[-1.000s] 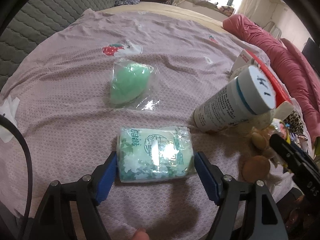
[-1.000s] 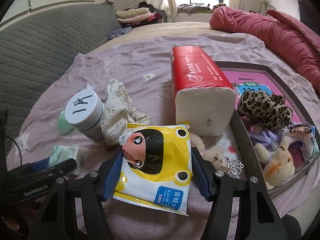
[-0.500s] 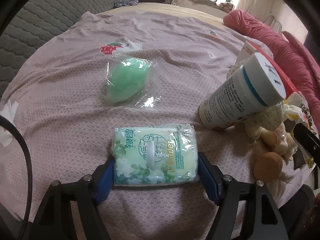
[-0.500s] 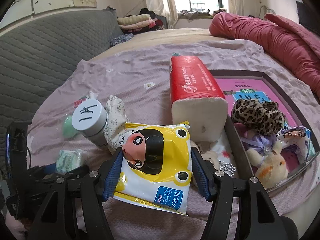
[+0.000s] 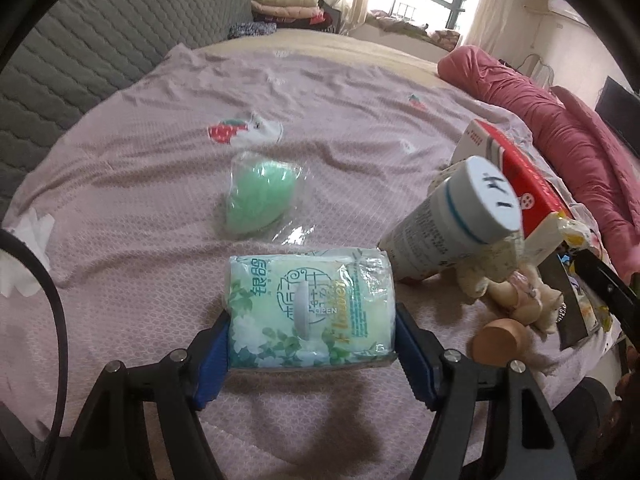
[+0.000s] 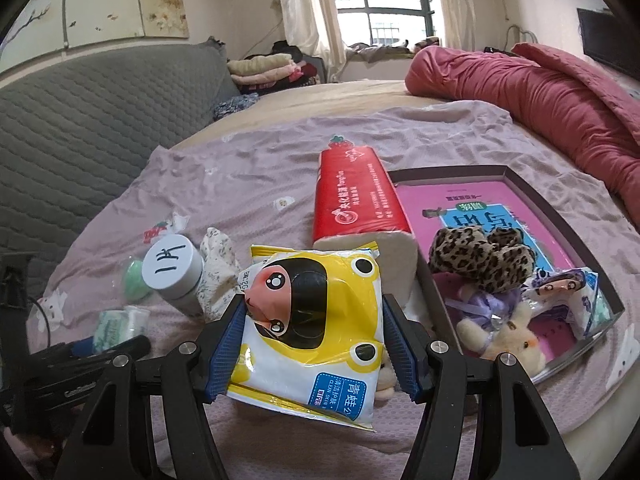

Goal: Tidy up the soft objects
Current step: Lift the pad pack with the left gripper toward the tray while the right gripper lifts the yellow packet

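**Two packs pinched, both bound for the tray**

Two grips at once: left gripper [image 5: 312, 344] pinches the green tissue pack [image 5: 310, 312] just above the bed [image 5: 160, 200]; right gripper [image 6: 314, 344] clamps the yellow wipes pack [image 6: 312, 320], probably heading for the tray [image 6: 560, 208] of soft toys.

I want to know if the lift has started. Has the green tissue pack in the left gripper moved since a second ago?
Yes. The green tissue pack now overlaps the white bottle's base and sits closer to the bagged green sponge: lifted.
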Demonstrator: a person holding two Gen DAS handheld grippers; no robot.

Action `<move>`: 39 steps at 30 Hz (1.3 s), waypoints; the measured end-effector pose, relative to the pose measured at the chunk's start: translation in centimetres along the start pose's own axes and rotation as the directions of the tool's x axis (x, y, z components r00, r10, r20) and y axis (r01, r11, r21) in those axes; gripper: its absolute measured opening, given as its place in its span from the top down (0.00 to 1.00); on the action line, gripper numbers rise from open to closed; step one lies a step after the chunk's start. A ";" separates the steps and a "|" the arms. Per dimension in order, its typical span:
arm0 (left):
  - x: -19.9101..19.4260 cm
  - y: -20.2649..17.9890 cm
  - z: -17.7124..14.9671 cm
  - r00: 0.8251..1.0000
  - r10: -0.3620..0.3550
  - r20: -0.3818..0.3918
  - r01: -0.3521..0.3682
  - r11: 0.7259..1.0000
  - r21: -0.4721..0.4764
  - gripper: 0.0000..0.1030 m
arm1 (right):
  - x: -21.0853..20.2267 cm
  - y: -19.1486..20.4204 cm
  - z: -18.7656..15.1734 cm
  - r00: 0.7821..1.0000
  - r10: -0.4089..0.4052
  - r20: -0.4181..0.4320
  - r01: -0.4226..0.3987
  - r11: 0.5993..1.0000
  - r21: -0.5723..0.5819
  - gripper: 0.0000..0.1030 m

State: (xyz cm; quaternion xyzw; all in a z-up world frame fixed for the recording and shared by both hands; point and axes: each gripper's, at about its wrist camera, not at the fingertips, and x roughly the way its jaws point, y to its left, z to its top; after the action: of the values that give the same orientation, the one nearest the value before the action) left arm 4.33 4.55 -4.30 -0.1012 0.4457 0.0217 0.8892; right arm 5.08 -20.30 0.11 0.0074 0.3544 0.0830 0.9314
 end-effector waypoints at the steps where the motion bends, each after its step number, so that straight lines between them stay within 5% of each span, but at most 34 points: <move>1: -0.3 -0.2 0.0 1.000 0.003 0.008 -0.004 1.000 0.004 0.29 | -0.1 -0.2 0.0 1.000 0.001 0.003 -0.001 1.000 0.002 0.36; 13: -5.6 -3.0 0.2 0.992 -0.029 0.123 0.023 0.998 0.051 0.29 | -2.9 -2.3 0.9 0.996 -0.020 0.087 0.017 0.999 0.034 0.36; 39: -8.5 -12.8 -0.5 0.986 -0.106 0.130 0.074 0.971 0.226 0.29 | -6.3 -10.7 1.8 0.975 -0.123 0.185 0.083 0.974 0.209 0.36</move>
State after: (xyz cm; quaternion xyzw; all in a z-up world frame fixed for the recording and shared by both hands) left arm 0.48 -7.67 4.24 -0.0202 0.3763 -0.0611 0.9243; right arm 3.25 -31.81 4.86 0.0906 0.2669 -0.0028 0.9595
